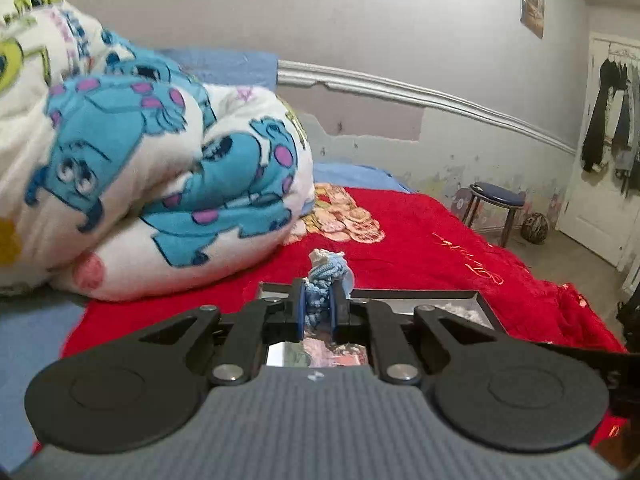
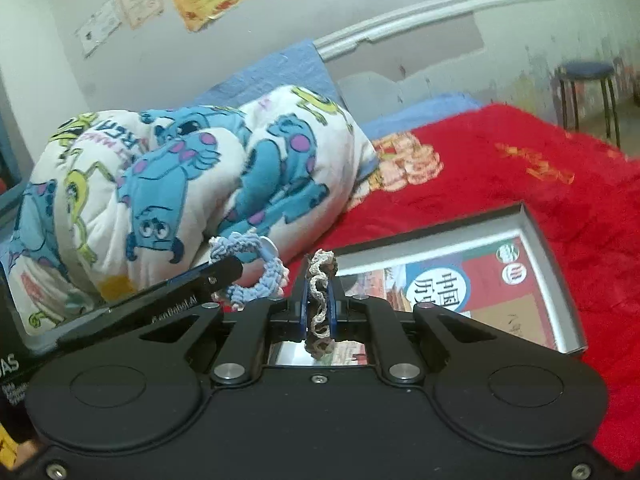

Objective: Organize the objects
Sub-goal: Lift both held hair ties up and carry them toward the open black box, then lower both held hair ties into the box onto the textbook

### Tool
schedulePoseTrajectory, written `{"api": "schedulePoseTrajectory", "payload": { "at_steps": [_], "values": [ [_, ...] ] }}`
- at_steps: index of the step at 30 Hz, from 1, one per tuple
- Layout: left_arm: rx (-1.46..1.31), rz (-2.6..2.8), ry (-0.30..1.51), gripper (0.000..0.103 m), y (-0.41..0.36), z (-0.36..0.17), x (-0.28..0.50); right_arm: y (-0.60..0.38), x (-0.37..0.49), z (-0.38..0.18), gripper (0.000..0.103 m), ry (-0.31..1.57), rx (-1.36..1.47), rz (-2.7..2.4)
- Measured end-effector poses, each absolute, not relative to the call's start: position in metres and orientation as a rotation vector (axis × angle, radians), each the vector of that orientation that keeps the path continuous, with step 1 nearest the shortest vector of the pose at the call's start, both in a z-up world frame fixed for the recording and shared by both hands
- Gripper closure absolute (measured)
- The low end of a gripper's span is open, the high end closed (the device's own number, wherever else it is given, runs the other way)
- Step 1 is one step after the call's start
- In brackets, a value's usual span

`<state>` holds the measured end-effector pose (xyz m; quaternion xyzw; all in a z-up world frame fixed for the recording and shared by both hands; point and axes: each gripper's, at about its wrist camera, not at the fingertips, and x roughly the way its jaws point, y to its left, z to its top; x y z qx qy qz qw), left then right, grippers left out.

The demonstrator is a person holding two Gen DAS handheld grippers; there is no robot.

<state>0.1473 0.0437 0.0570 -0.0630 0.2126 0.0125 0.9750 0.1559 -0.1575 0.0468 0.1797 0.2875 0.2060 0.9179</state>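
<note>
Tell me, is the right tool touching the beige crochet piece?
Touching. The right wrist view shows the right tool shut on the beige crochet piece, both pads pressing it.

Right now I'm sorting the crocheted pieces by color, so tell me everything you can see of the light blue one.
The light blue crocheted piece looks like knitted yarn cord, looped and bunched, with a small pale disc on one side. The left gripper is shut on it, blue pads pinching its middle, so it is held up above the open tray on the red blanket. In the right wrist view it hangs as a ring-like loop past the gripper tips. Nothing else visibly touches it.
</note>
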Motion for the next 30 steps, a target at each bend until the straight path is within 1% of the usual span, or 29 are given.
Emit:
{"api": "schedulePoseTrajectory", "payload": {
  "at_steps": [3,9,18,23,30],
  "values": [
    [-0.109,0.021,0.446,0.089,0.043,0.042,0.154,-0.161,0.178,0.032,0.093,0.624,0.392,0.414],
    [-0.129,0.019,0.501,0.089,0.047,0.015,0.165,-0.174,0.202,0.01,0.093,0.606,0.45,0.41],
    [-0.151,0.023,0.517,0.088,0.052,-0.002,0.172,-0.2,0.226,-0.028,0.093,0.676,0.594,0.363],
    [-0.14,0.021,0.547,0.088,0.048,-0.013,0.174,-0.192,0.224,-0.034,0.093,0.691,0.597,0.383],
    [-0.13,0.021,0.542,0.088,0.043,-0.015,0.171,-0.18,0.217,-0.035,0.093,0.7,0.558,0.402]
  ]
}}
